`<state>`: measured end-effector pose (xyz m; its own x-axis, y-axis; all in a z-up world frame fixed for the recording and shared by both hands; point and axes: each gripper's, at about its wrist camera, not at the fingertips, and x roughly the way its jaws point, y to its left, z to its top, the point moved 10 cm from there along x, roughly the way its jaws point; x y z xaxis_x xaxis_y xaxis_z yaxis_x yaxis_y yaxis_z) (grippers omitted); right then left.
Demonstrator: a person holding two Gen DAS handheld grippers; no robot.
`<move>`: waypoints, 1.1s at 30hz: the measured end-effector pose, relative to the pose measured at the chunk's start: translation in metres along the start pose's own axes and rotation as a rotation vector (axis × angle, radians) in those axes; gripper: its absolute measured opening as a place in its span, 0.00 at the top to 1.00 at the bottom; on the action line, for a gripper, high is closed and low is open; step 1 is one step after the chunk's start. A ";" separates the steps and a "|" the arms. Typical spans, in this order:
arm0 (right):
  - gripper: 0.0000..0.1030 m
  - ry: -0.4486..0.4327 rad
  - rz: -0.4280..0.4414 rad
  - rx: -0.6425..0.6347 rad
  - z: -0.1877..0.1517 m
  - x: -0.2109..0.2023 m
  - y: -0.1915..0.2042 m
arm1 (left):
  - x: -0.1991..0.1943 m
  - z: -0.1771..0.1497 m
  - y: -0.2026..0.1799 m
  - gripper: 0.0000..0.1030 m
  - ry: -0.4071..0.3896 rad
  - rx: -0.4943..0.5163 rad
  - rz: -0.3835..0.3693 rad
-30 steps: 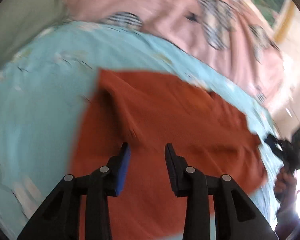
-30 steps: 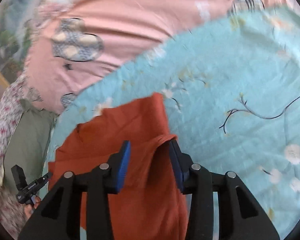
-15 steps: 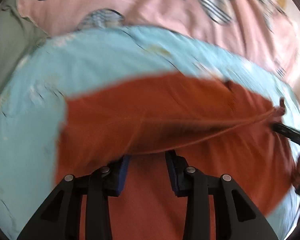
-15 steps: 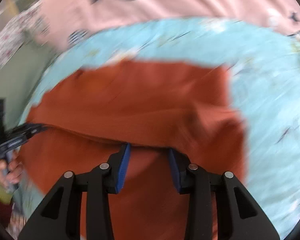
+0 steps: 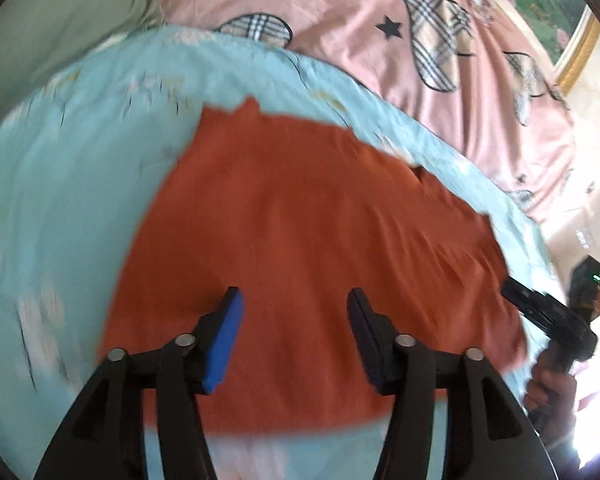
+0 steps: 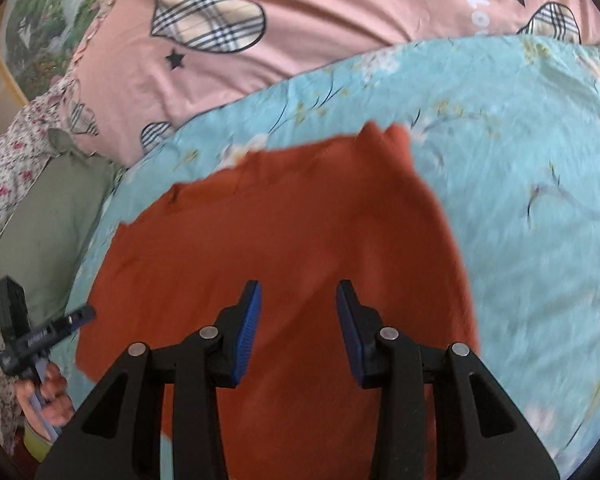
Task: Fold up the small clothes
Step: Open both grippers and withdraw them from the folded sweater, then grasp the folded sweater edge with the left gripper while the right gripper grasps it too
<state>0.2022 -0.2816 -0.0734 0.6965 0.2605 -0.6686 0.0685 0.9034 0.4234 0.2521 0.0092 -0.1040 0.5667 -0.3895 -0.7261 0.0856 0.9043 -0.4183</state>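
Rust-orange garment point(image 5: 300, 240) flat, long axis sideways; left gripper point(image 5: 294, 312), right gripper point(image 6: 299, 304) agape, empty.

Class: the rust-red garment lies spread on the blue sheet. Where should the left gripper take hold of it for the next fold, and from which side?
Probably the near-left corner of the garment, approached from the left over the blue sheet. It lies flat, so only edges offer cloth to pinch; the left gripper hangs open above its middle.
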 end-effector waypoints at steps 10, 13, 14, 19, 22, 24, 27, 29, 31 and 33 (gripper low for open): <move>0.61 0.031 0.065 0.058 -0.064 -0.019 0.019 | -0.029 -0.084 0.016 0.35 0.037 -0.182 -0.083; 0.61 0.043 0.073 0.061 -0.072 -0.020 0.023 | -0.031 -0.086 0.019 0.35 0.012 -0.212 -0.092; 0.61 0.044 0.075 0.059 -0.075 -0.022 0.025 | -0.030 -0.083 0.020 0.35 0.009 -0.210 -0.083; 0.59 0.043 0.078 0.047 -0.077 -0.026 0.029 | -0.020 -0.060 0.035 0.35 -0.020 -0.247 -0.045; 0.58 0.039 0.074 0.050 -0.077 -0.028 0.028 | -0.014 -0.041 0.049 0.35 -0.051 -0.286 -0.019; 0.57 0.038 0.071 0.054 -0.076 -0.028 0.026 | -0.009 -0.029 0.056 0.40 -0.072 -0.292 0.013; 0.56 0.039 0.071 0.062 -0.073 -0.027 0.023 | -0.006 -0.015 0.065 0.53 -0.097 -0.300 0.047; 0.56 0.038 0.074 0.066 -0.071 -0.027 0.020 | -0.008 -0.006 0.066 0.71 -0.118 -0.296 0.053; 0.56 0.031 0.074 0.070 -0.066 -0.028 0.016 | -0.014 0.000 0.057 0.89 -0.140 -0.263 0.048; 0.56 0.027 0.081 0.075 -0.062 -0.028 0.014 | -0.021 0.006 0.043 0.89 -0.161 -0.215 0.044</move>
<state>0.1390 -0.2555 -0.0868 0.6826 0.3414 -0.6462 0.0670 0.8512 0.5205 0.2483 0.0570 -0.1034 0.6908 -0.3023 -0.6569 -0.1080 0.8551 -0.5070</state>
